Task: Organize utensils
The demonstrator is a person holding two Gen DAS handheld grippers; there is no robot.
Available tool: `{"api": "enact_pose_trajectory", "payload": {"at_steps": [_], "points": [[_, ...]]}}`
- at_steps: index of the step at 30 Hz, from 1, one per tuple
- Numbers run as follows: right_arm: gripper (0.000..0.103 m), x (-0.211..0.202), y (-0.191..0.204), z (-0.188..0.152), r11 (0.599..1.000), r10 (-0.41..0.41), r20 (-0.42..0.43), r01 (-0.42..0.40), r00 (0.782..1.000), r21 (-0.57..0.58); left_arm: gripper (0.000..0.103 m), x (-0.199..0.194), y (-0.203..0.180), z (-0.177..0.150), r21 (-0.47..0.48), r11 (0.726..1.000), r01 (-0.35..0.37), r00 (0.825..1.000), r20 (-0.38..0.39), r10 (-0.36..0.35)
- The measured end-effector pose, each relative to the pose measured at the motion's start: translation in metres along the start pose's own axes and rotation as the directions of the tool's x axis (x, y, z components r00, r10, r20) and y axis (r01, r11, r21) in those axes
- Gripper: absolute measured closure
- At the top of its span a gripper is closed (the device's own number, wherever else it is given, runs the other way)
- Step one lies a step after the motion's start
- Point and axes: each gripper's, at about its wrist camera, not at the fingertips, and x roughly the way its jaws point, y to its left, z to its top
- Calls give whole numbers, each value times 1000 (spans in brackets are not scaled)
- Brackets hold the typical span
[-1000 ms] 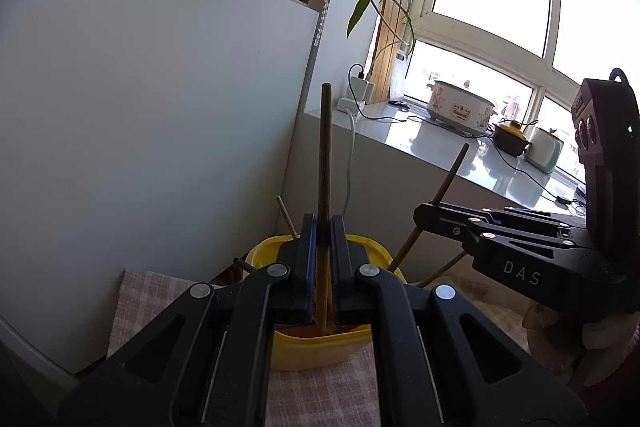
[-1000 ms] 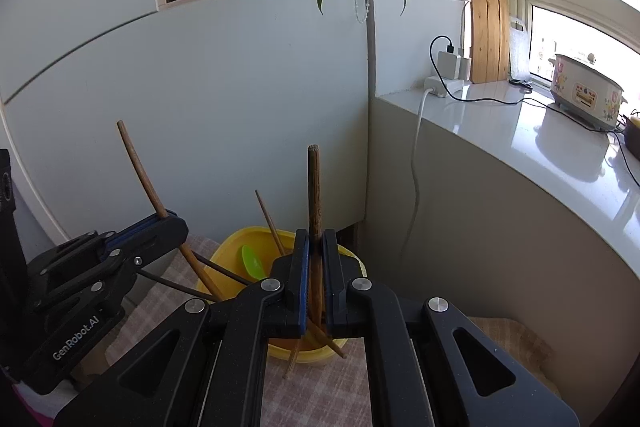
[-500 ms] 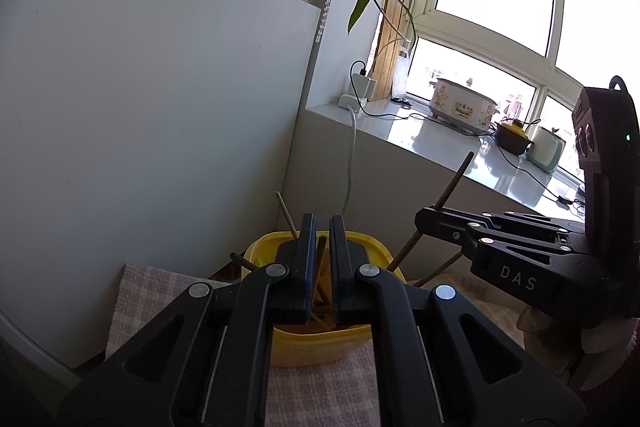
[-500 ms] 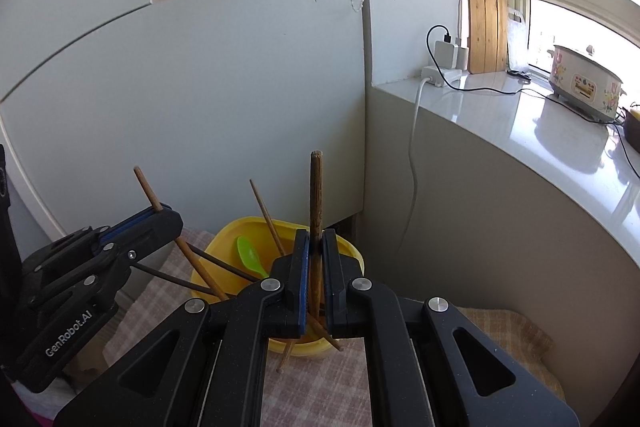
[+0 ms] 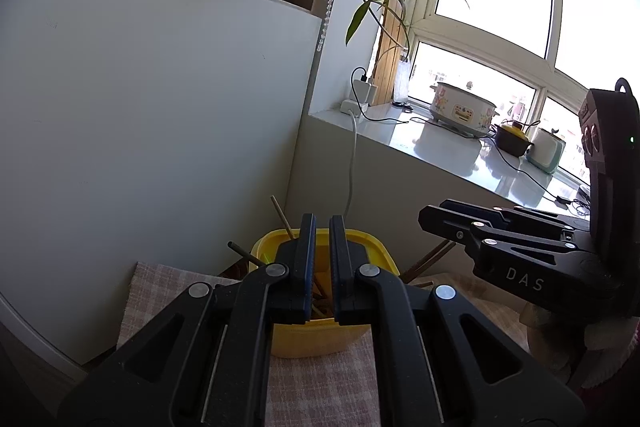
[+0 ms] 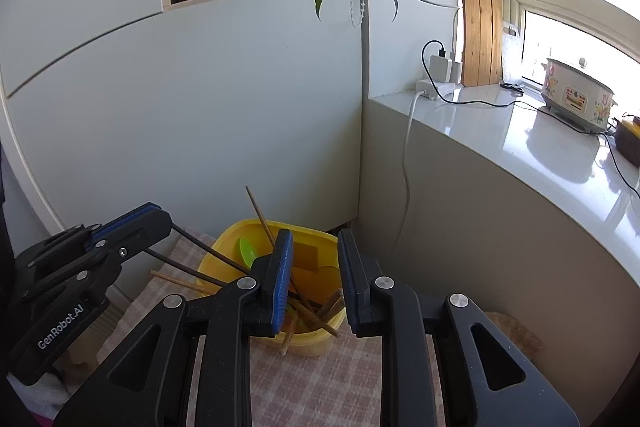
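Left gripper: lower centre, fingers nearly together, nothing pinched
Right gripper: jaws opening, empty
Tub: yellow, holds chopsticks

glossy yellow plastic tub, wooden chopsticks
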Motion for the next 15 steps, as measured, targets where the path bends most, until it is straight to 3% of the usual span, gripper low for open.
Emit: {"api": "enact_pose_trajectory", "payload": {"at_steps": [4,8,15], "points": [[80,-11,2,-2,1000,-6,17,6,1000,-9,99,-10,1,0,2,1000,-5,1000,11,5],[80,-25,5,-3,1000,-9,40,10,999,-16,88,-20,-1,-1,12,1000,-4,1000,25,4],[80,-49,6,-12,1000,-12,81,14,997,-18,88,-42,-10,-5,52,999,-15,999,52,12]]}}
